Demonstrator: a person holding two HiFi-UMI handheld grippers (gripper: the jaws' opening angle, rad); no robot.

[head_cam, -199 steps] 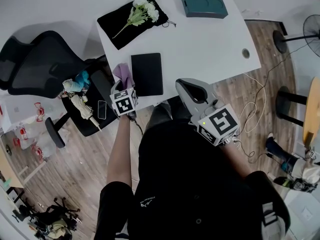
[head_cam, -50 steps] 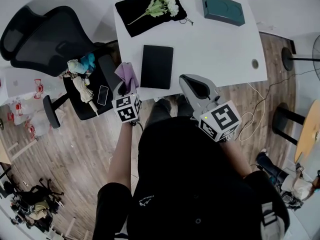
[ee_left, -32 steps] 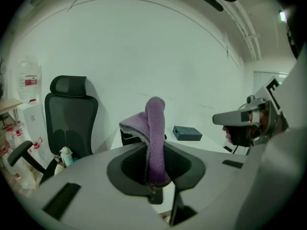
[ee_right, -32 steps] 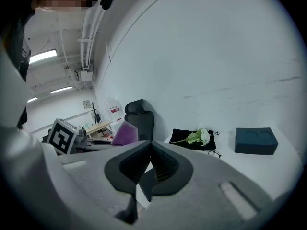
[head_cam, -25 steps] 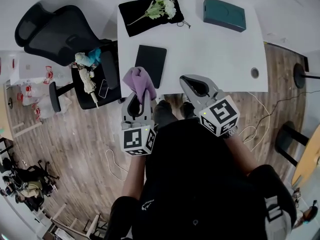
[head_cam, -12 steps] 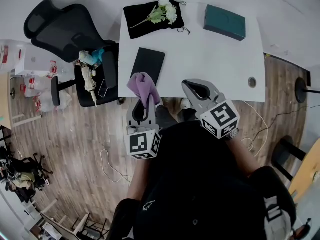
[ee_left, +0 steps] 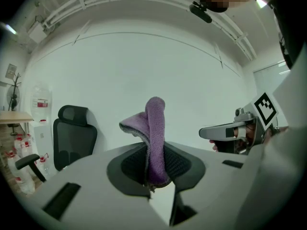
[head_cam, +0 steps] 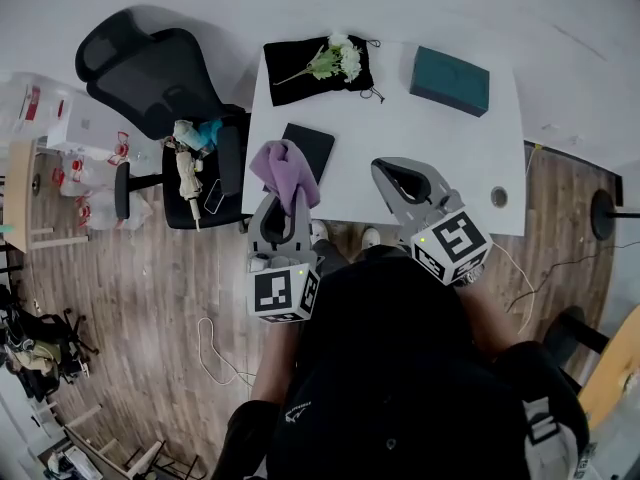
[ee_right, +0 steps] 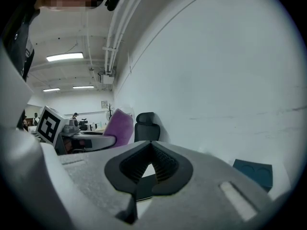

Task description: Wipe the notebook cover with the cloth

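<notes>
The left gripper (head_cam: 286, 198) has its jaws pressed on the purple cloth (head_cam: 283, 166). It pinches the cloth near the lower end, so that the rest stands up out of the jaws in a folded bunch. In the left gripper view the cloth (ee_left: 154, 138) rises straight between the two dark pads, with the white wall behind it and the black office chair (ee_left: 74, 135) at 9 o'clock.

The right gripper (head_cam: 393, 172) holds nothing. In the right gripper view its jaw tips are pressed together and only a small triangular gap shows below them. From there the cloth (ee_right: 117, 126) is at 10 o'clock and the teal box (ee_right: 253, 172) at 4 o'clock.

The black notebook (head_cam: 312, 148) lies flat on the white table (head_cam: 430, 148), near the left edge, at about 1 o'clock from the tips of the left gripper. In the head view the cloth overlaps the near left corner of the notebook, but it cannot be told whether the cloth touches the cover. The right gripper is at 3 o'clock from the cloth, over the near edge of the table.

At 12 o'clock from the notebook a black pouch (head_cam: 300, 73) lies at the far edge, with white flowers (head_cam: 338, 60) on it. The teal box (head_cam: 450, 80) is at 2 o'clock. The office chair (head_cam: 150, 73) stands at 9 o'clock from the table on the wooden floor (head_cam: 150, 298), with a phone (head_cam: 214, 200) on its seat.
</notes>
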